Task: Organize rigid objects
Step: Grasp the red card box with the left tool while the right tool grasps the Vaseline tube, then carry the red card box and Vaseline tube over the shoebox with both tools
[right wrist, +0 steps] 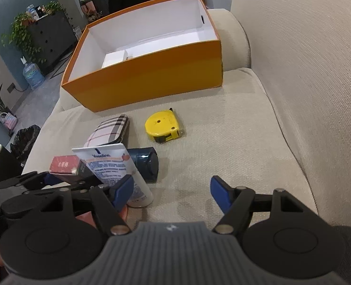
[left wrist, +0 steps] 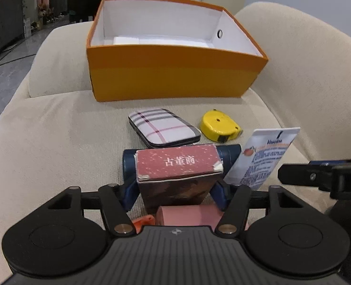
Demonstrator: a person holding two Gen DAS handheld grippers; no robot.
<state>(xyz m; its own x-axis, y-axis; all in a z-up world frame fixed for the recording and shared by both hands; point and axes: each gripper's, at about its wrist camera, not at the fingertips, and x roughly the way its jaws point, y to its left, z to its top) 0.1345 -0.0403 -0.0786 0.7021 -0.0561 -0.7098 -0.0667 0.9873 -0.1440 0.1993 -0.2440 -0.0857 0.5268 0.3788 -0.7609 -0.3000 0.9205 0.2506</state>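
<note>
Left gripper (left wrist: 175, 190): the jaws stand about half apart, one blue pad on each side of the red book (left wrist: 177, 166). The pads (left wrist: 130, 193) sit against the book's lower flanks; the book stands upright between them and is clamped. A pink object (left wrist: 187, 215) lies just below the book, close to the gripper body; what it is cannot be told.

Right gripper (right wrist: 171, 190): the jaws stand about half apart with only bare sofa cushion (right wrist: 222, 142) between the pads. It holds nothing. Its left pad (right wrist: 122, 190) is just beside, or touching, the white Vaseline tube (right wrist: 118, 166); contact cannot be confirmed.

Position of the items on the cushion:
- The dark blue cylinder (right wrist: 147, 163) lies on its side directly behind the book and beside the tube.
- The plaid case (left wrist: 163, 127) lies flat beyond the cylinder.
- The yellow tape measure (left wrist: 219, 125) lies just to the right of the case, apart from it.
- The orange box (left wrist: 175, 78) stands open at the far end of the cushion, white inside, with none of these items in it.
</note>
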